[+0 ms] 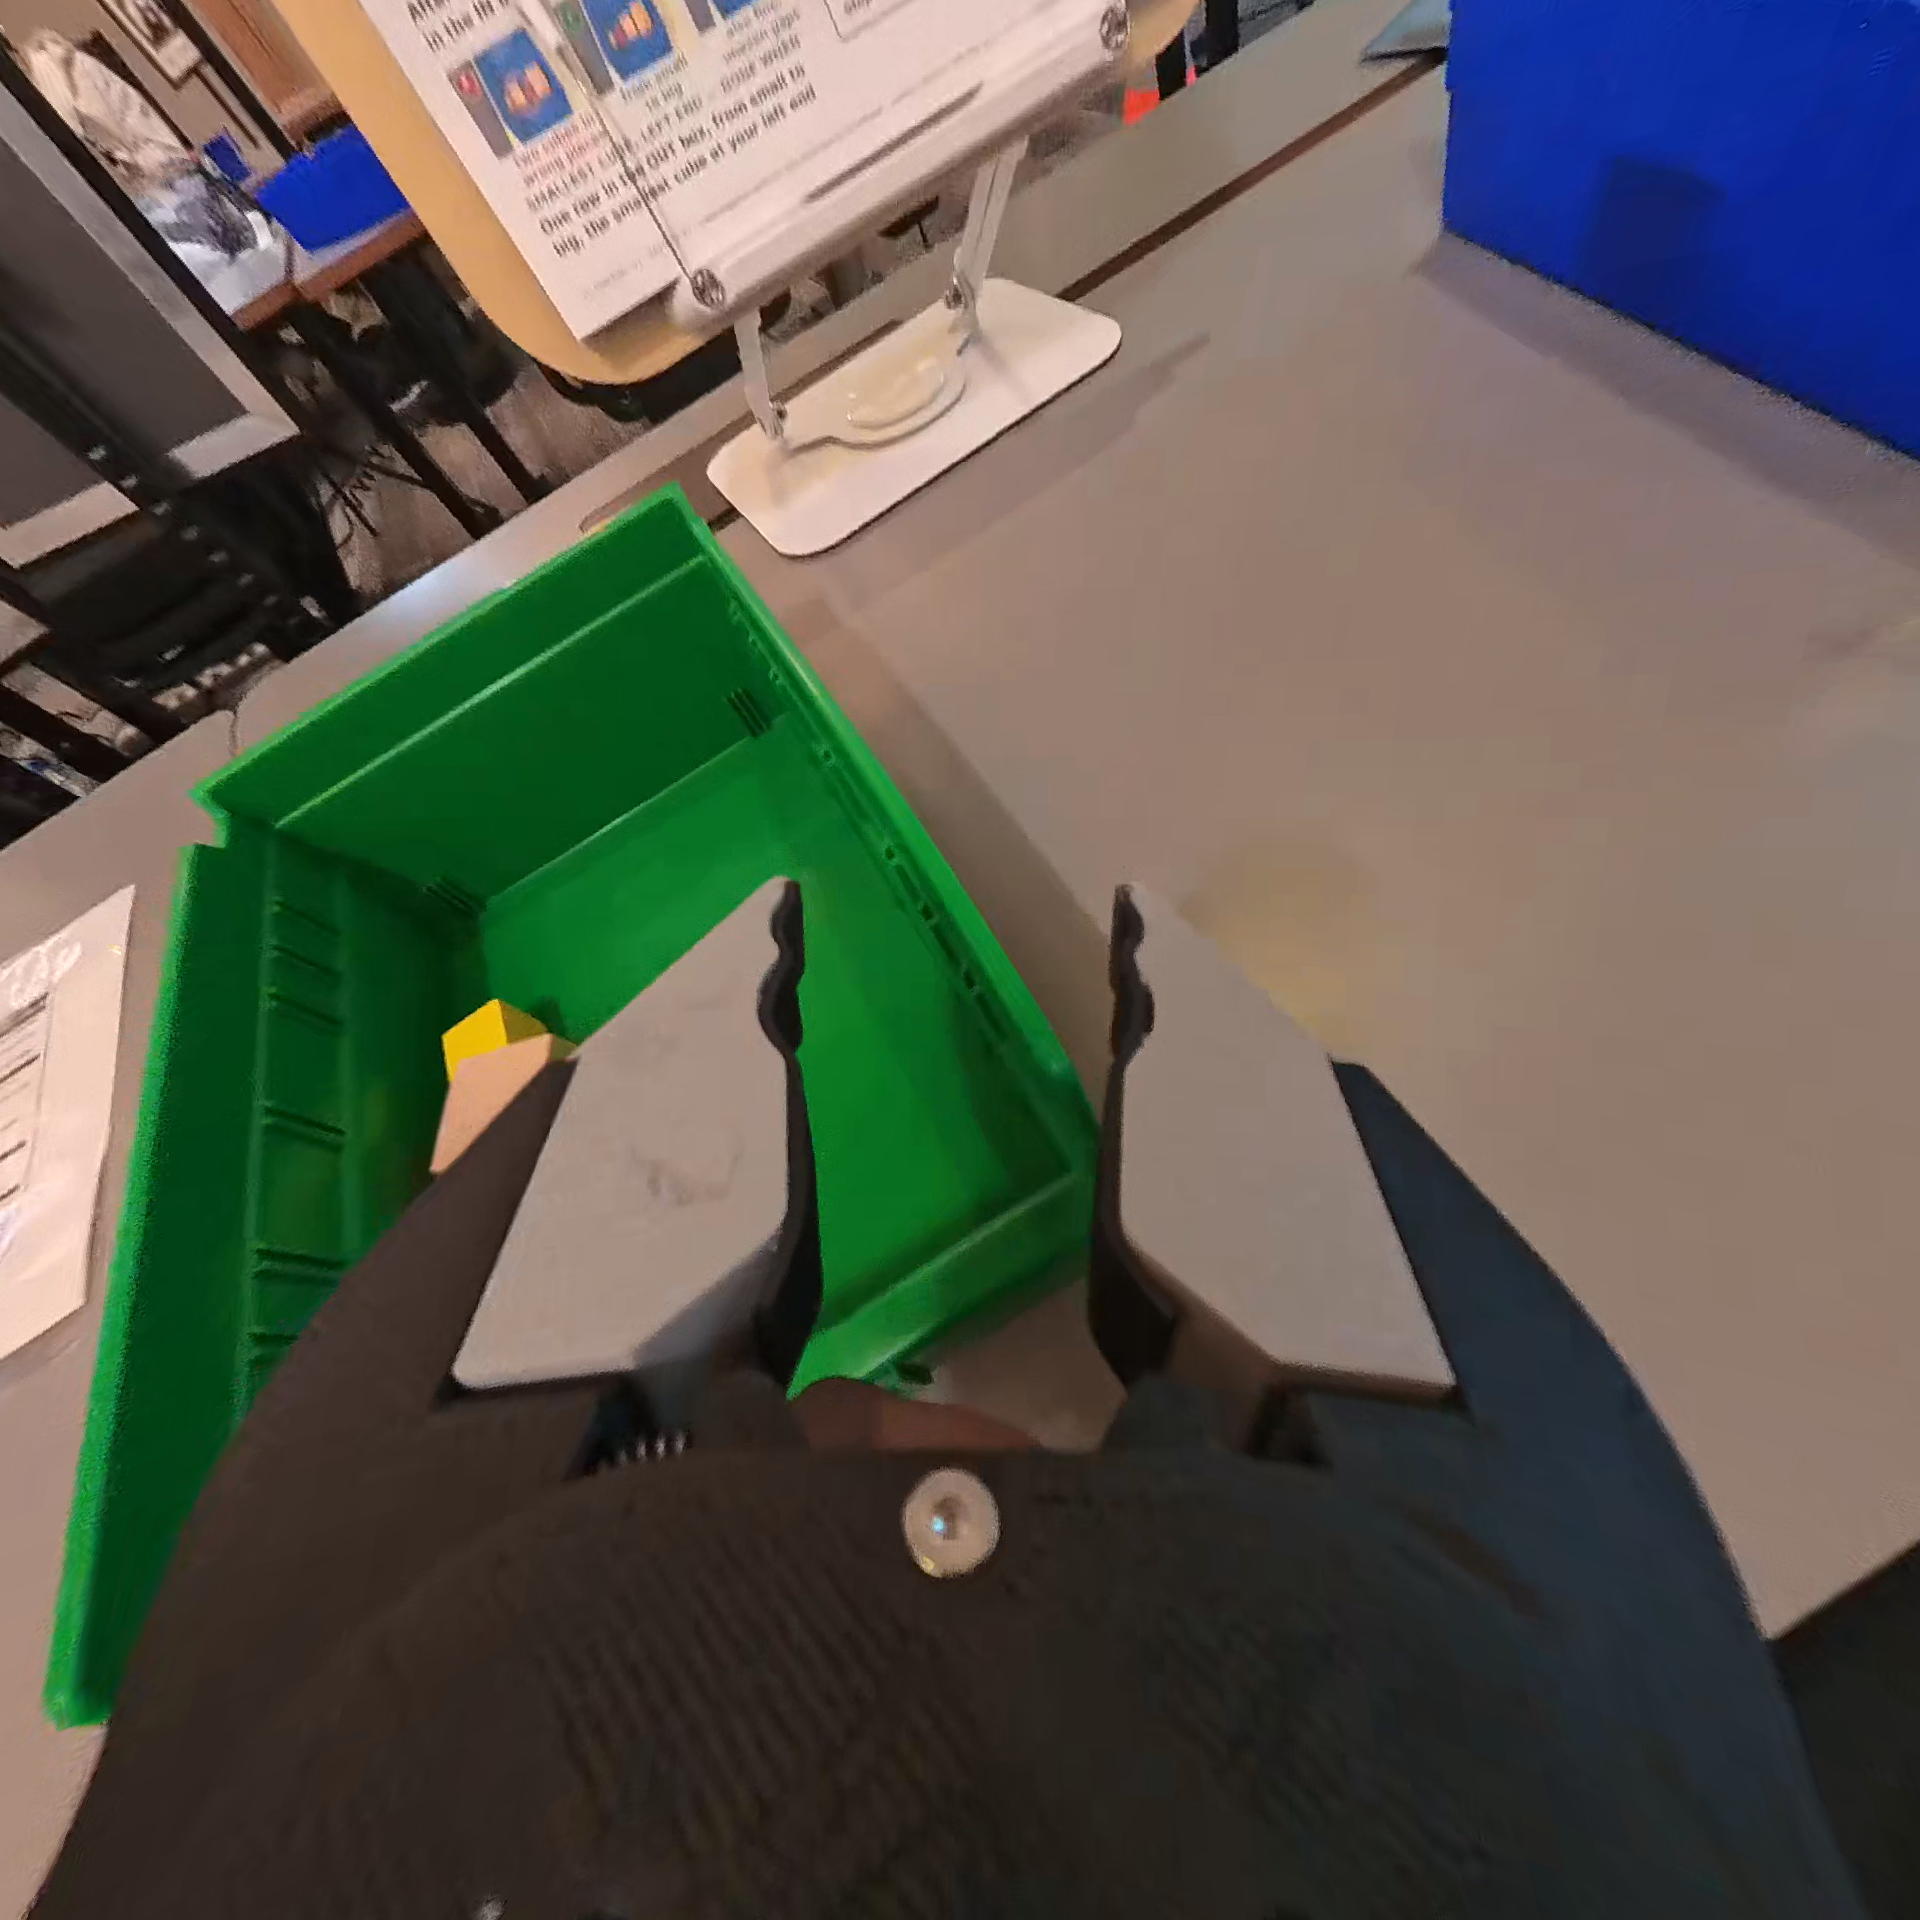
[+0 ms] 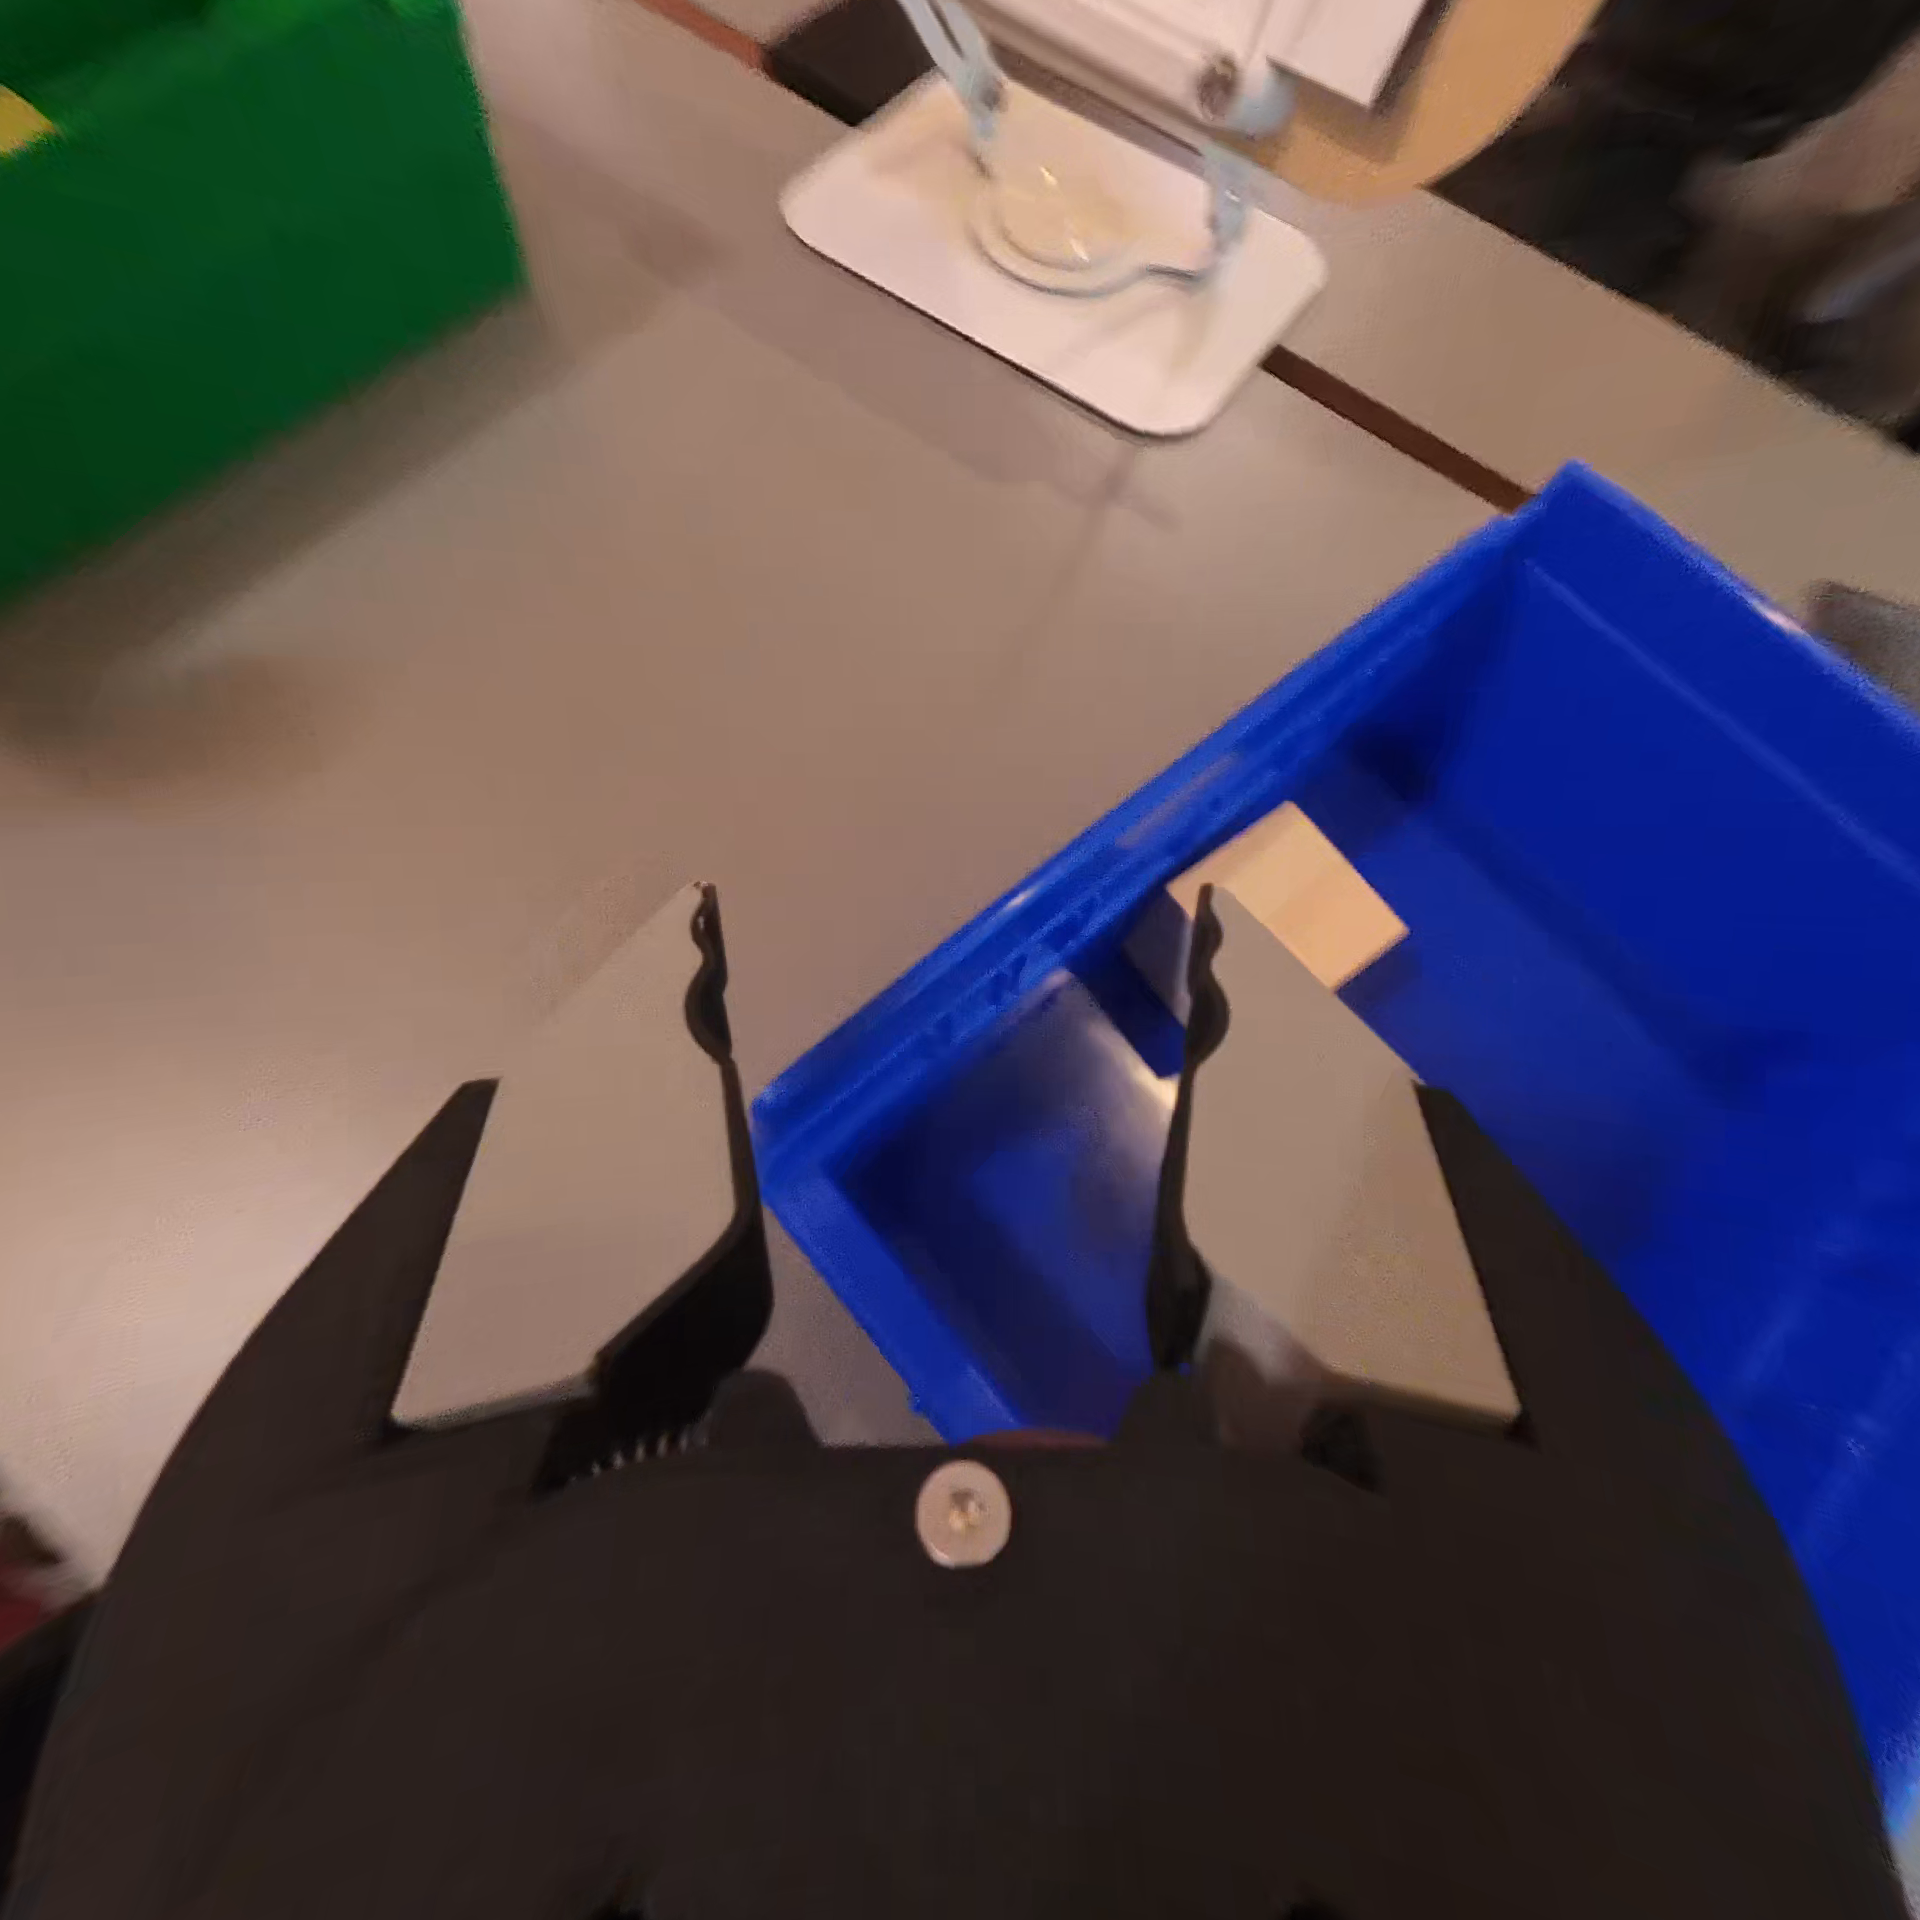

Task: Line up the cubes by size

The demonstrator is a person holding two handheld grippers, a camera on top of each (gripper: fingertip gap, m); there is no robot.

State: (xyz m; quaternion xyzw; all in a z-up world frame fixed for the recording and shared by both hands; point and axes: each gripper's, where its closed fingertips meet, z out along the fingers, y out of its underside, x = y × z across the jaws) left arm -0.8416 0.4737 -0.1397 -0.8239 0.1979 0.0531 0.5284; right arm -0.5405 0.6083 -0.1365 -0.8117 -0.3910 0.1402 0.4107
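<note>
Your left tool was spread wide and held nothing, hovering over the near right corner of the green bin. A yellow cube and a tan cube lay touching at 9 o'clock from its tips, against the bin's left wall, half hidden by a finger. Your right tool was also wide and empty, above the near end of the blue bin; a pale cube sat at 2 o'clock inside. Judged step: fetching the next cube. Next move likely needs the left tool swung toward 9 o'clock, then lowered astride one cube.
</note>
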